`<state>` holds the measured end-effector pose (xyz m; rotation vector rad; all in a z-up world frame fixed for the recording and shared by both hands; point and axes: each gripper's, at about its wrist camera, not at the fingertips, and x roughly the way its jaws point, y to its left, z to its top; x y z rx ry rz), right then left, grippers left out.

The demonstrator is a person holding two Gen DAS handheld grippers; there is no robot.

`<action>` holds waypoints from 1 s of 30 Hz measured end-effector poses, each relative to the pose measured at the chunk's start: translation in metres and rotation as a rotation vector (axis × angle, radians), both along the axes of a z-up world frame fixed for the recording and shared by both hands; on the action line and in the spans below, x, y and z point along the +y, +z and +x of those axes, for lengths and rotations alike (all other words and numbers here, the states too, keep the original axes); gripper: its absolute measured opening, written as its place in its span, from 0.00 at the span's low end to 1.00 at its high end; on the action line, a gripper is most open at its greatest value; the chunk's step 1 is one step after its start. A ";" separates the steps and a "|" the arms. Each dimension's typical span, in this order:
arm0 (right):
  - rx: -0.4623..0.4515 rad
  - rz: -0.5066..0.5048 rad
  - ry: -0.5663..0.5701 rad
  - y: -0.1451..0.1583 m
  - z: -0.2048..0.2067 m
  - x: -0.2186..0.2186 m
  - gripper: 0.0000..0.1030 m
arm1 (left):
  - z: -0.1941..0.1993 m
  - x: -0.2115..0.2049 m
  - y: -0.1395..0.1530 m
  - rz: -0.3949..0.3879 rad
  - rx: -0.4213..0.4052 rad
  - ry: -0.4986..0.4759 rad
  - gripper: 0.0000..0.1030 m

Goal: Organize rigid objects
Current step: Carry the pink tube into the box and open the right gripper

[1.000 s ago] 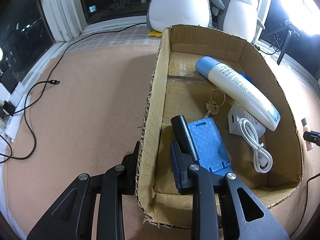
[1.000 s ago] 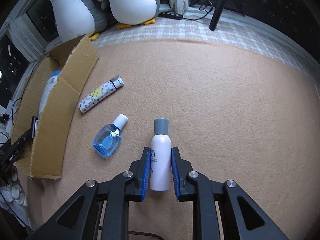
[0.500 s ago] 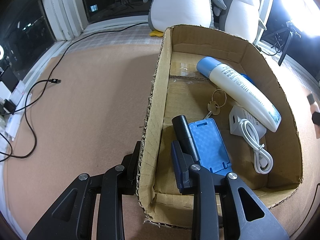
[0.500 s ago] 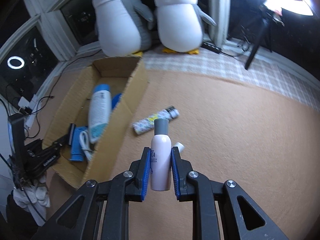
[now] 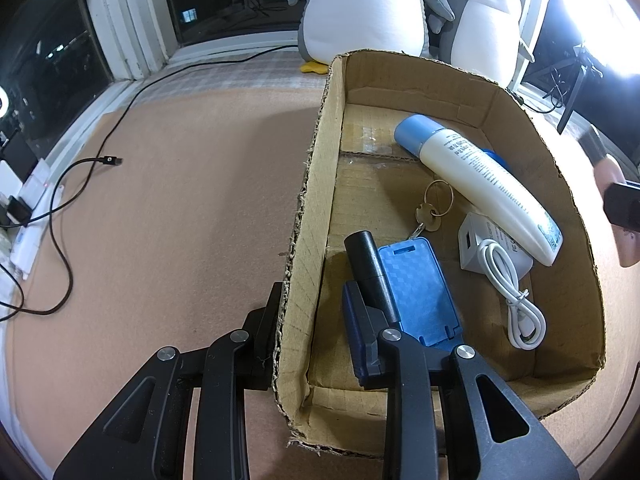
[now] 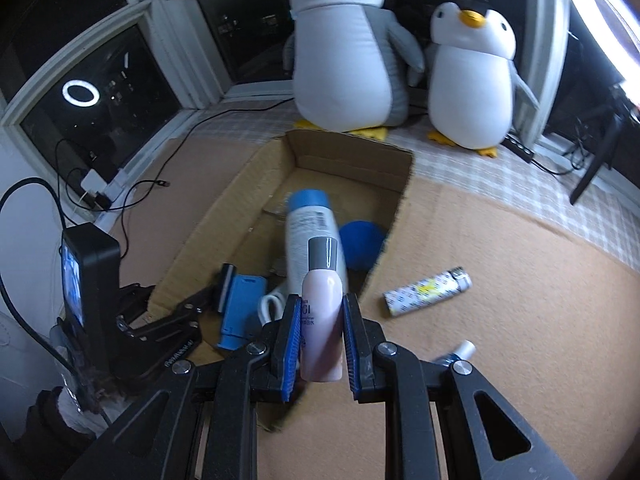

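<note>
Here the right tongs (image 6: 318,344) are clenched on the pink bottle (image 6: 322,320) at mid-body, held above the cardboard box's (image 5: 312,208) near edge; stiff, light, smooth plastic, likely slippery. Left tongs (image 5: 312,332) pinch the box wall

The box (image 5: 316,208) was rough corrugated cardboard; the pink bottle (image 6: 322,312) looked like glossy plastic, the floor covering (image 5: 192,208) matt felt.

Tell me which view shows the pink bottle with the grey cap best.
The right wrist view: the pink bottle stands upright and centred between the right gripper fingers, pads pressed on its sides, grey cap and label visible. The left wrist view catches only a blurred sliver of it at the right edge, beyond the cardboard box.
</note>
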<state>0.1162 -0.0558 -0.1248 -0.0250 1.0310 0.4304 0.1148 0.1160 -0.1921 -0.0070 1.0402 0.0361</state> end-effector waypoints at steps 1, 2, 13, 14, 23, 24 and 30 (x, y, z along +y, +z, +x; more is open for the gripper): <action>-0.002 0.002 0.010 0.000 0.001 0.006 0.18 | 0.000 0.000 0.000 0.000 0.000 0.001 0.26; -0.002 0.004 0.019 0.000 0.001 0.010 0.18 | 0.000 0.000 0.000 0.000 0.000 0.000 0.26; 0.010 -0.006 0.076 -0.010 0.007 0.047 0.18 | 0.000 0.001 0.000 -0.002 -0.001 0.002 0.26; 0.010 -0.008 0.079 -0.011 0.007 0.049 0.18 | 0.000 0.001 0.000 -0.002 -0.001 0.002 0.26; 0.012 -0.027 0.109 -0.020 0.008 0.062 0.18 | 0.000 0.001 0.000 -0.003 -0.001 0.002 0.26; 0.008 -0.033 0.116 -0.020 0.008 0.064 0.18 | 0.000 0.001 0.000 -0.003 -0.001 0.002 0.26; -0.012 -0.045 0.115 -0.018 0.006 0.066 0.45 | 0.000 0.001 0.001 -0.004 -0.001 0.005 0.26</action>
